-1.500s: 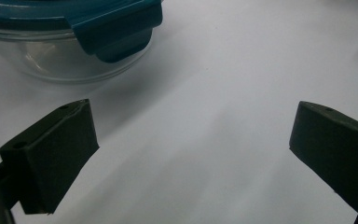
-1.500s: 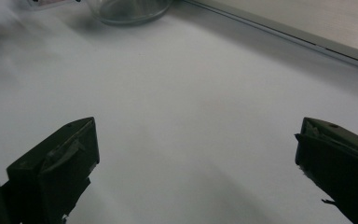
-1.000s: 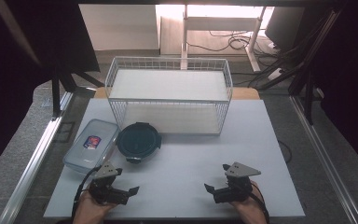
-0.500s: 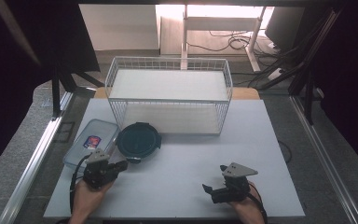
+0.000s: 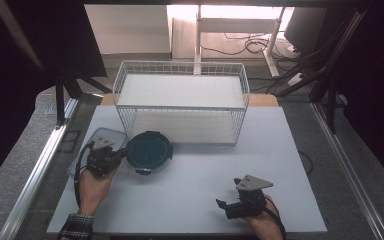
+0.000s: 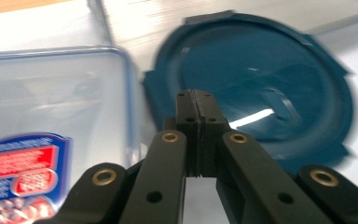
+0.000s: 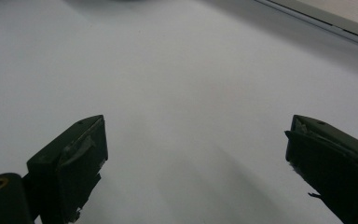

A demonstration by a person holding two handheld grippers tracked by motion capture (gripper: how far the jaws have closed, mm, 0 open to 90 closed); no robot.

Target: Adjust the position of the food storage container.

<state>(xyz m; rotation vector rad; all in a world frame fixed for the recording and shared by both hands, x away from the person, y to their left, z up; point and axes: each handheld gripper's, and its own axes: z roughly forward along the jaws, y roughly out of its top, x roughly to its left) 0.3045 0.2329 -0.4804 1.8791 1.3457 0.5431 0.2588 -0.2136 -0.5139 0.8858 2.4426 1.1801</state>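
My left gripper (image 5: 122,154) hovers between a clear rectangular box (image 5: 103,135) with a red and blue label and a round dark teal lidded container (image 5: 149,151). In the left gripper view its jaws (image 6: 197,100) meet with nothing between them, having just been closing. Their tips sit over the near edge of the teal container (image 6: 270,88), and the clear box (image 6: 51,102) lies to their left. My right gripper (image 5: 223,206) rests low near the front edge of the table. Its pads stand wide apart (image 7: 196,149) over bare white surface.
A white wire basket (image 5: 180,75) with a shelf stands at the back middle of the white tabletop (image 5: 205,170). Metal rails run along both sides of the table. Cables lie on the floor behind.
My left gripper has moved forward and up from the front edge to the two containers, and its jaws have gone from wide open to shut. The right gripper has stayed put.
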